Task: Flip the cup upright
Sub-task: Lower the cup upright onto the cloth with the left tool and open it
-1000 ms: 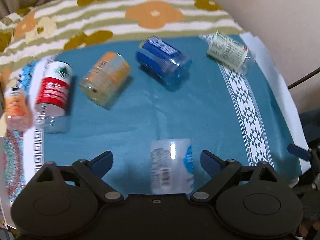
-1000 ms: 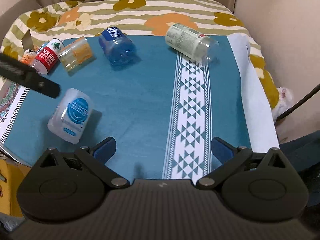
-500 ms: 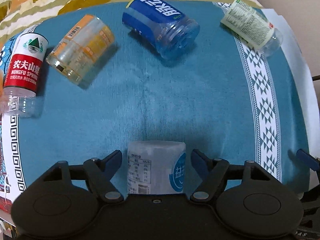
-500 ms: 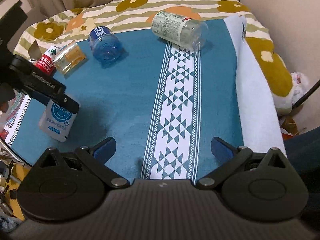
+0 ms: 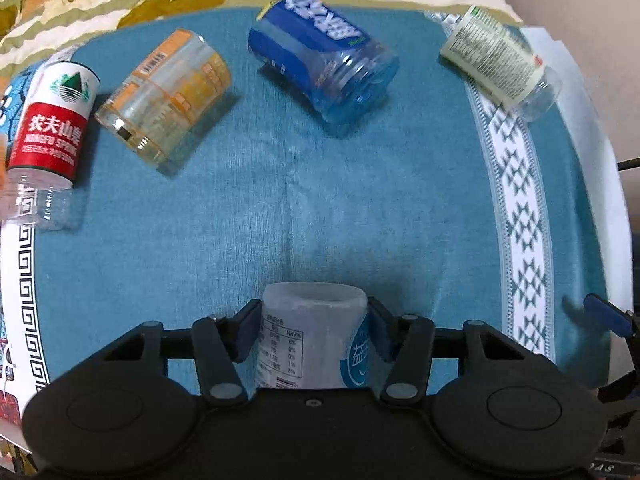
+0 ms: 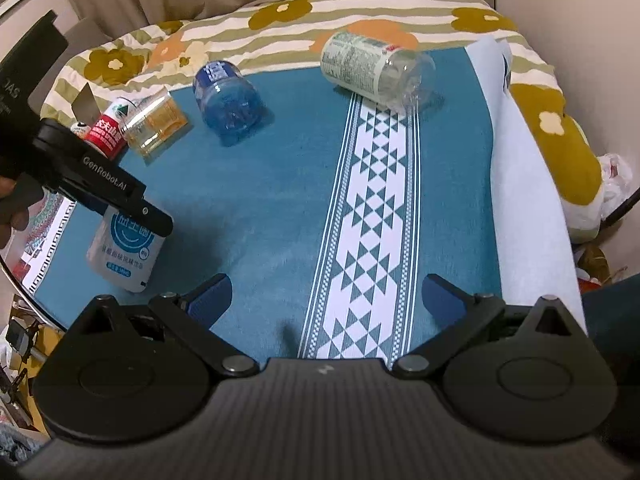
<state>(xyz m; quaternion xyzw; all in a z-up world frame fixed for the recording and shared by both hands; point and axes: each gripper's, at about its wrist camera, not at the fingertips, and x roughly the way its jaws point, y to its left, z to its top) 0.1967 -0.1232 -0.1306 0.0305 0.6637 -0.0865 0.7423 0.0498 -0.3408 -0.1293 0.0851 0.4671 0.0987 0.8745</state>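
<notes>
A white cup with a blue round label (image 5: 314,340) sits between the fingers of my left gripper (image 5: 314,330), which is shut on its sides. In the right wrist view the same cup (image 6: 124,258) is at the left, tilted on the teal cloth, with the left gripper's body (image 6: 100,188) over its upper part. My right gripper (image 6: 326,298) is open and empty above the white patterned band of the cloth.
Other cut-bottle cups lie on their sides on the teal cloth (image 5: 280,200): a red-label one (image 5: 52,136), an orange one (image 5: 164,98), a blue one (image 5: 324,68) and a green-white one (image 5: 500,64). A flowered blanket (image 6: 280,24) lies behind. The table edge runs at left.
My left gripper has moved forward and down around the white cup and closed on it. The right gripper has stayed open and drifted back a little.
</notes>
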